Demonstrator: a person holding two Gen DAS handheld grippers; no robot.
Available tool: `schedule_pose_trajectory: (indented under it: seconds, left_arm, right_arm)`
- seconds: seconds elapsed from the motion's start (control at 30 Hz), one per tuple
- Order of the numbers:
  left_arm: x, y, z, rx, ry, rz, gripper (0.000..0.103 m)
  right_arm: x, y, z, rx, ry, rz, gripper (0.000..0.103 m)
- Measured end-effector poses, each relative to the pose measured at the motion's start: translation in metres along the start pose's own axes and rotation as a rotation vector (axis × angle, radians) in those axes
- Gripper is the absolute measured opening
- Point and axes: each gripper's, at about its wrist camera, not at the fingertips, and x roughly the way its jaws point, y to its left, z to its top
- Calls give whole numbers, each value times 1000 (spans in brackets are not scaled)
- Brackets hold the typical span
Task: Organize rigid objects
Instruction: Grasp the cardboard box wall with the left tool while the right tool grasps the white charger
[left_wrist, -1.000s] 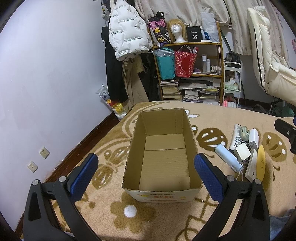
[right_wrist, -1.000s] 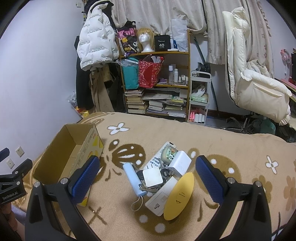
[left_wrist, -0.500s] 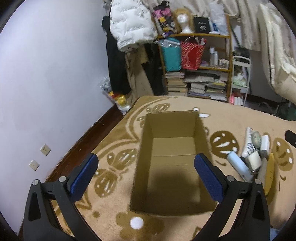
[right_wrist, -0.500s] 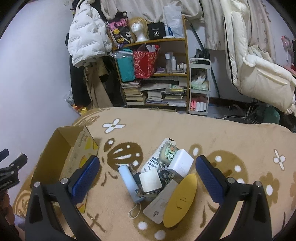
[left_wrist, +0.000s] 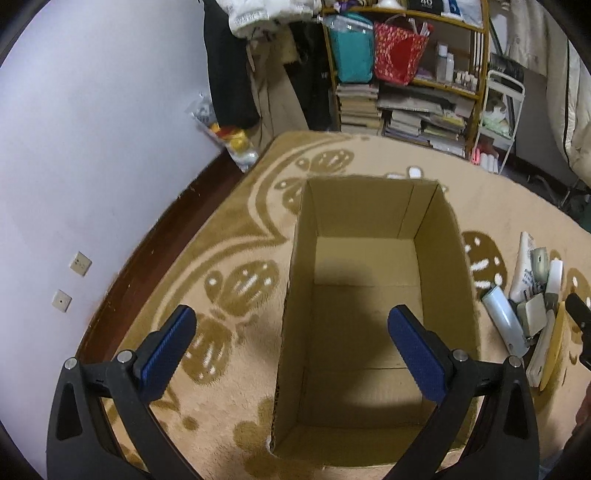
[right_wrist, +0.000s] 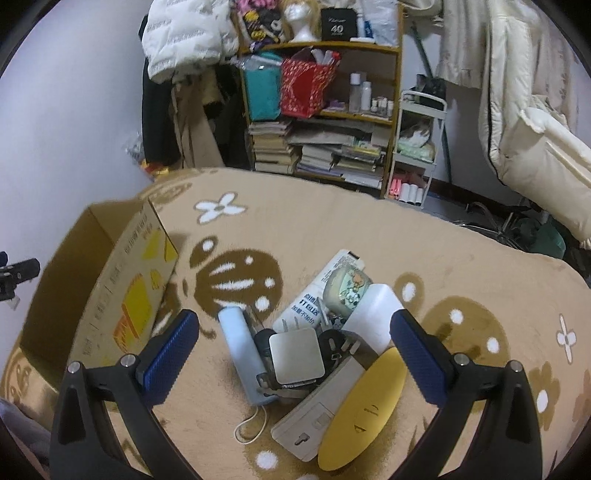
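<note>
Cardboard box sits empty beneath the left tool, its jaws spread wide. Right of the box lies the pile; the right tool, likewise released, hovers over the white charger, probably light, stiff and smooth, best pinched across its flat sides.

Both views down on shared box

Both grippers look identical: left gripper and right gripper have chunky black plastic arms, ribbed blue pads inside each fingertip, silver screws just behind those.
</note>
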Motion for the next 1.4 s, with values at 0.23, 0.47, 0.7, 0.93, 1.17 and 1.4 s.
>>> schedule_pose_trajectory:
  seconds: [0.23, 0.47, 0.7, 0.93, 1.17, 1.4]
  left_arm:
    - [29, -5, -5, -13, 92, 23, 103]
    - [59, -3, -11, -18, 218, 72, 99]
    - [71, -5, -17, -20, 274, 38, 78]
    - [74, -9, -25, -2, 322, 41, 36]
    - [76, -11, -29, 8, 359, 14, 20]
    - [77, -9, -33, -6, 365, 25, 16]
  right_arm:
    - [42, 10, -1, -28, 87, 4, 103]
    - [73, 6, -9, -5, 172, 26, 91]
    - [85, 1, -15, 17, 229, -2, 79]
    - [91, -4, -20, 45, 277, 28, 57]
    - [97, -4, -26, 35, 293, 13, 50]
    - [76, 7, -12, -7, 187, 7, 49]
